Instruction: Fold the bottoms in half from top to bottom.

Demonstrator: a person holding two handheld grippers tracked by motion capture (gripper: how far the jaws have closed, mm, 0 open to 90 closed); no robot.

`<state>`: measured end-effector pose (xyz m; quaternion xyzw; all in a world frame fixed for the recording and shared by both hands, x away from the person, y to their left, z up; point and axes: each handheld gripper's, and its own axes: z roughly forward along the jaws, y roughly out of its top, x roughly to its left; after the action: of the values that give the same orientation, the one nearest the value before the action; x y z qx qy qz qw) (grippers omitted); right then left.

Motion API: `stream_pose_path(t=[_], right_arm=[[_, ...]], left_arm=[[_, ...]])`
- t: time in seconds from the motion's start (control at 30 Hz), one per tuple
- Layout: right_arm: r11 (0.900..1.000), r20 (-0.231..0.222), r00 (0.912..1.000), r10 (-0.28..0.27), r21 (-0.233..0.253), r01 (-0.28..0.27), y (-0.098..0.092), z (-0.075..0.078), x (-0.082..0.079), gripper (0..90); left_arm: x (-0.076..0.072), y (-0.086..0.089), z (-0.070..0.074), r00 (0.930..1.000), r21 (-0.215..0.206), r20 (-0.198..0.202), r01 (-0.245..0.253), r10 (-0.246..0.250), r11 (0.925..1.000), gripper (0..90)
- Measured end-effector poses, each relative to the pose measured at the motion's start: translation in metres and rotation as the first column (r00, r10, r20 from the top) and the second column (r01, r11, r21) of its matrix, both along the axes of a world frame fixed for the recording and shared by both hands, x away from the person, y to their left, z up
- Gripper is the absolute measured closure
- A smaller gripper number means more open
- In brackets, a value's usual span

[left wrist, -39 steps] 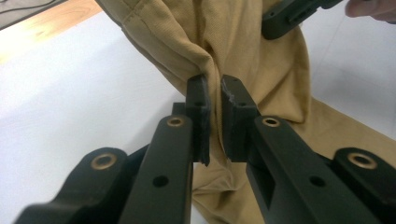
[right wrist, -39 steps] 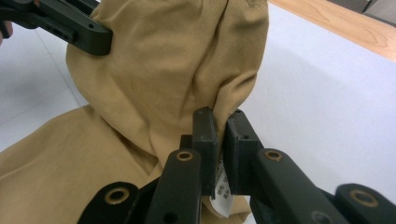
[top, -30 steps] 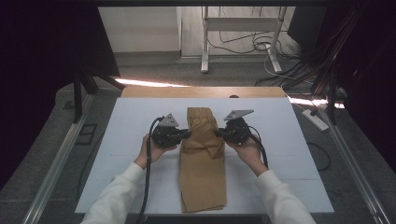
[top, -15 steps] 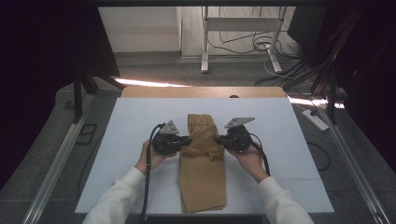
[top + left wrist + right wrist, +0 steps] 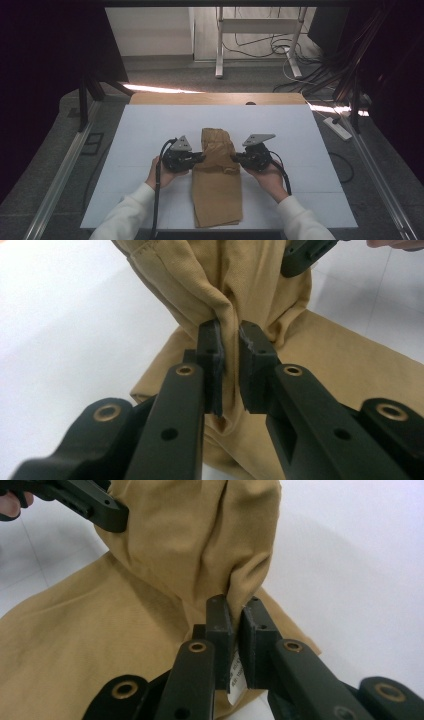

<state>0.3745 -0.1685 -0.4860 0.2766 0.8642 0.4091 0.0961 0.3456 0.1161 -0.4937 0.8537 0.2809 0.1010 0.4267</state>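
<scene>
Centrally, low in the high view, tan garment (image 5: 217, 185) lies lengthwise on white bench (image 5: 140, 130). Left gripper (image 5: 230, 347) fingers pinch its left fold; right gripper (image 5: 236, 617) fingers clamp its right fold with a white label (image 5: 235, 675).

White table surface (image 5: 150, 130) sat on a wooden top whose far edge (image 5: 215, 98) showed as a tan strip, with a metal rail (image 5: 60, 175) running along the left side. Beyond the table stood a white frame leg (image 5: 219, 45) with loose cables (image 5: 260, 50) on the grey floor behind it. A white power strip (image 5: 339, 128) lay on the floor just off the table's far right corner.
</scene>
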Motion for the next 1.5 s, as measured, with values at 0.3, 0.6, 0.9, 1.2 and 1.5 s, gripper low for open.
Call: stream_pose_path(t=[0.3,0.6,0.9,1.2,1.5], right_arm=[[1.000,-0.014,0.9999,0.000,0.001,0.000,-0.001,-0.003,-0.004,83.7],[1.000,-0.018,0.9997,0.013,0.001,-0.013,-0.001,-0.005,-0.012,83.7],[1.000,-0.019,0.9996,0.021,-0.002,-0.021,-0.006,-0.008,-0.023,82.7],[0.999,-0.023,0.9991,0.036,-0.015,-0.036,-0.007,-0.011,-0.033,81.8],[0.998,-0.017,0.9988,0.045,-0.033,-0.046,-0.009,-0.012,-0.042,80.6]], left_arm=[[-0.005,0.000,-0.003,0.9999,0.006,-0.010,0.003,-0.003,1.0000,80.2],[-0.010,0.002,-0.007,0.9998,0.012,-0.016,0.011,-0.011,0.9999,79.2],[-0.020,0.001,-0.009,0.9993,0.008,-0.025,0.028,-0.028,0.9996,75.6],[-0.027,0.001,-0.013,0.9983,0.017,-0.036,0.046,-0.045,0.9988,72.0],[-0.035,0.002,-0.015,0.9932,0.025,-0.066,0.098,-0.096,0.9949,64.1]])
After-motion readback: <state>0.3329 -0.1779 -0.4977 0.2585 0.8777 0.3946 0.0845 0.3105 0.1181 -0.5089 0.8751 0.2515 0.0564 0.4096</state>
